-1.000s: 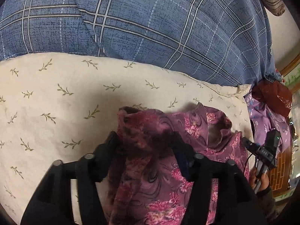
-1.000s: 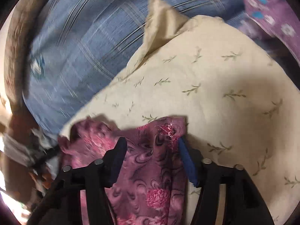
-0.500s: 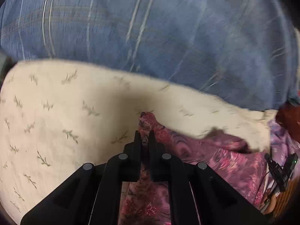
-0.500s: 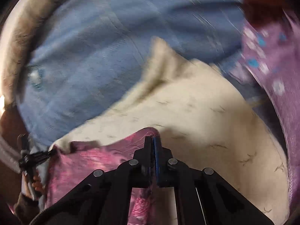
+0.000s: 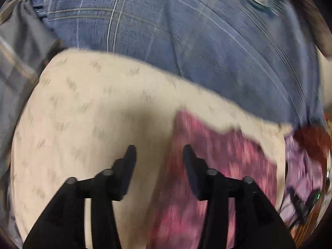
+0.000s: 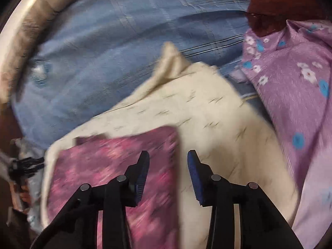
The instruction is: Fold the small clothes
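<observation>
Now apart on both sides, having just been opening, and nothing caught between either pair. Left gripper (image 5: 158,153) off the cloth, hovering over bare cream pillow (image 5: 87,112), with the edge of the magenta floral garment (image 5: 224,166) running just under its right-hand finger. Right gripper (image 6: 168,159) mirroring that from the other side: left-hand finger over the garment (image 6: 112,166), right-hand finger over plain pillow (image 6: 217,120). Reads as a release after a fold, both far corners let go together so the top edge lands straight. And straight enough from the right wrist view: a flat, squared panel lying on the pillow, top edge level, right edge clean. Pillow serving as the folding surface, presumably for its smooth, firm top above the blue plaid bedding (image 6: 108,47).

Further out, a lilac flowered cloth (image 6: 294,95) heaped well to the right, likely waiting its turn, with something dark red (image 6: 267,16) beyond it. Heavy blur in both views, so finer creases impossible to judge. Other gripper glimpsed at each frame's edge, small and dim.
</observation>
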### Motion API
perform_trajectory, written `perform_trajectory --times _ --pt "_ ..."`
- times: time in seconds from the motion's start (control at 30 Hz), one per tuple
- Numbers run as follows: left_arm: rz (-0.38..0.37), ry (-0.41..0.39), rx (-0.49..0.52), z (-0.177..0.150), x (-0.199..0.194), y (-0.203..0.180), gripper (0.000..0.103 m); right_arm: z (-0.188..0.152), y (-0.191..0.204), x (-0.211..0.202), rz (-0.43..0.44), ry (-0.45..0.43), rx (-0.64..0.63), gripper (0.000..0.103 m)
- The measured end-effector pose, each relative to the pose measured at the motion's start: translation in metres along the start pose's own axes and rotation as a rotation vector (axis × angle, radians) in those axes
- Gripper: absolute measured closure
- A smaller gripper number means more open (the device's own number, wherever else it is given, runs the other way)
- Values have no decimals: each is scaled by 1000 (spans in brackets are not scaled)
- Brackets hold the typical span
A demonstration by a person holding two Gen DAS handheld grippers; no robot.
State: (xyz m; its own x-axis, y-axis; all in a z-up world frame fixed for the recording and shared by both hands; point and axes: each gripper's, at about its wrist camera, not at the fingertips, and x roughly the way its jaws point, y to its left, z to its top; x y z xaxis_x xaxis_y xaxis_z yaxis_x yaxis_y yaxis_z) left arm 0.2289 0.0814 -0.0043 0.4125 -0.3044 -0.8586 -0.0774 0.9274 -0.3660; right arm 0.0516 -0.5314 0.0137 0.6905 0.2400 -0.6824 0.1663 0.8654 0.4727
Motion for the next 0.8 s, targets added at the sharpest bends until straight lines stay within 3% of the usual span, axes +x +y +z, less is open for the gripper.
perform_trajectory --times 0.1,0.23,0.3,0.37,0.5,0.6,0.63,0.77,0.8 --pt "-67 25 10 -50 -15 8 47 -34 19 -30 74 7 -48 57" --pt "-208 82 -116 -114 -12 25 45 -82 38 -44 161 71 -64 56" --pt "-248 111 -150 -126 -3 27 45 -101 40 -43 246 122 -23 56" --pt "-260 121 -185 -129 8 26 45 -117 43 -38 326 189 14 56" --pt "-371 104 -284 -137 17 31 46 -153 54 -20 449 337 62 55" --pt "-414 69 -295 -135 18 24 48 -168 47 0 493 424 181 54" --pt "-416 59 -300 -135 16 26 54 -172 42 7 510 442 239 54" --pt "-465 17 -335 -131 9 31 57 -180 23 30 562 465 463 53" --pt "-460 7 -336 -130 9 30 58 -179 21 29 505 475 457 53"
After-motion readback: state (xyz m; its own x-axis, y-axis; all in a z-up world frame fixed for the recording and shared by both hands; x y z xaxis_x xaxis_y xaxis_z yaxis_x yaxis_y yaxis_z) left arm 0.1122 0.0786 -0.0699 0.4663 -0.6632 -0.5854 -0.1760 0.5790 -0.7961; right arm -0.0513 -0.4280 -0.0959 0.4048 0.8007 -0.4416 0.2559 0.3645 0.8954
